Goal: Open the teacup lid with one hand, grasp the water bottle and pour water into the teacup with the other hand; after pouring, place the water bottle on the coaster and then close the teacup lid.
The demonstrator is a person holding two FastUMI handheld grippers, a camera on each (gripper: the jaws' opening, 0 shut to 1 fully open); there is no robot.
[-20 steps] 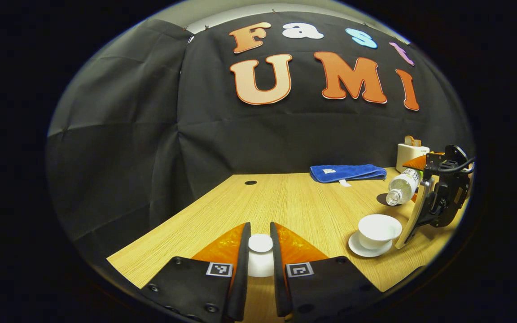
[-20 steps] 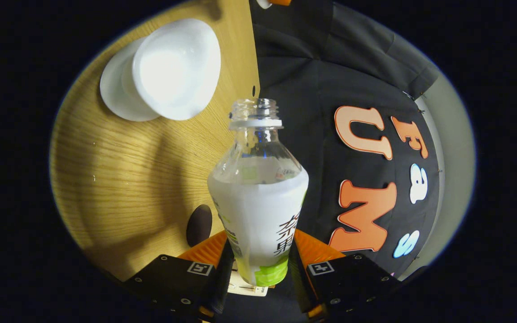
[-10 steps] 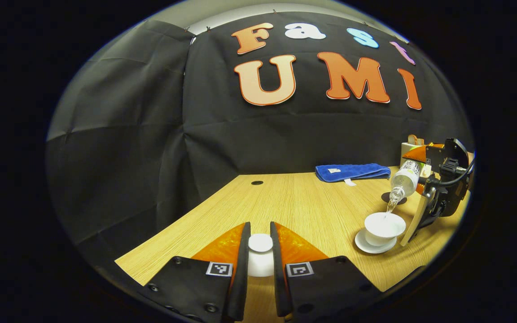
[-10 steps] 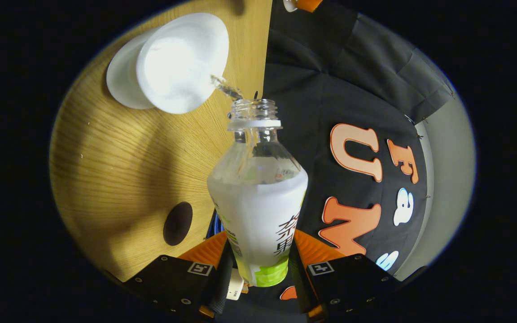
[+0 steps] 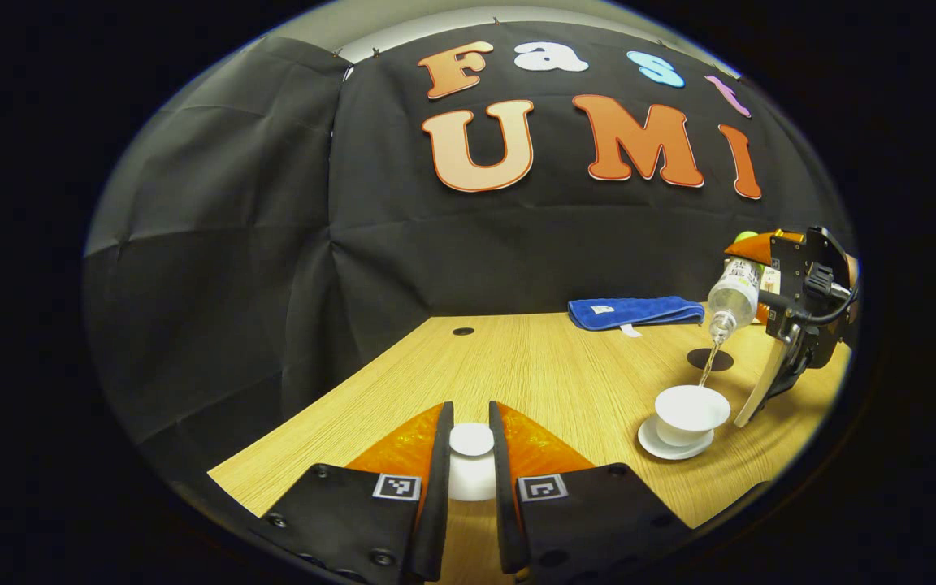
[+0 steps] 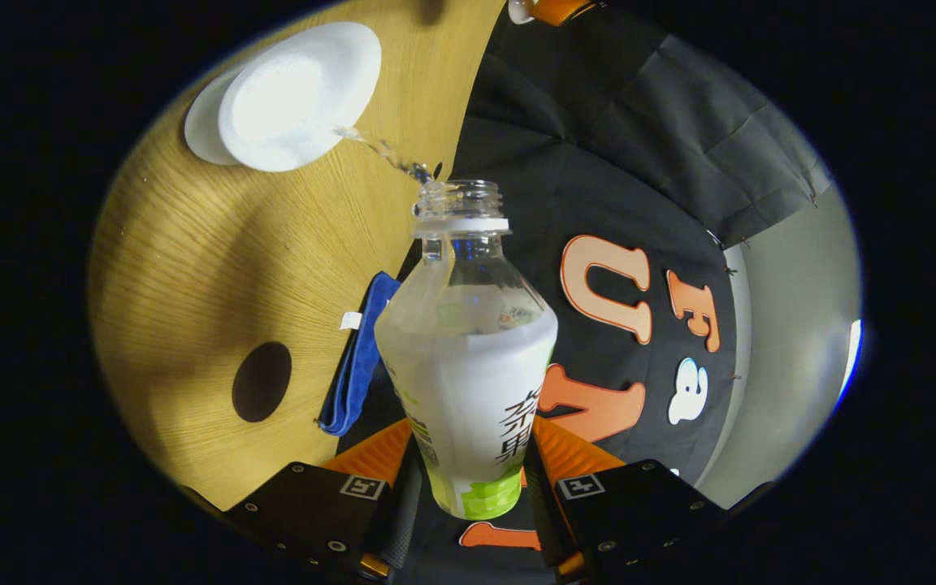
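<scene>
Left claw (image 5: 470,479): clamped on teacup lid (image 5: 471,439).
Right claw (image 6: 468,487): clamped on tilted water bottle (image 6: 468,357), stream entering teacup (image 6: 297,97) at 11 o'clock.

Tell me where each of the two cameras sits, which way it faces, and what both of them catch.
Left gripper view: rides the left gripper, low over the wooden table, facing the booth wall; its fingers clamp the white teacup lid.
Right gripper view: rides the right gripper, rolled sideways and tipped down, looking along the tilted water bottle it grips.
Shared: the teacup on its saucer, the poured stream, the dark coaster, the blue towel.
</scene>
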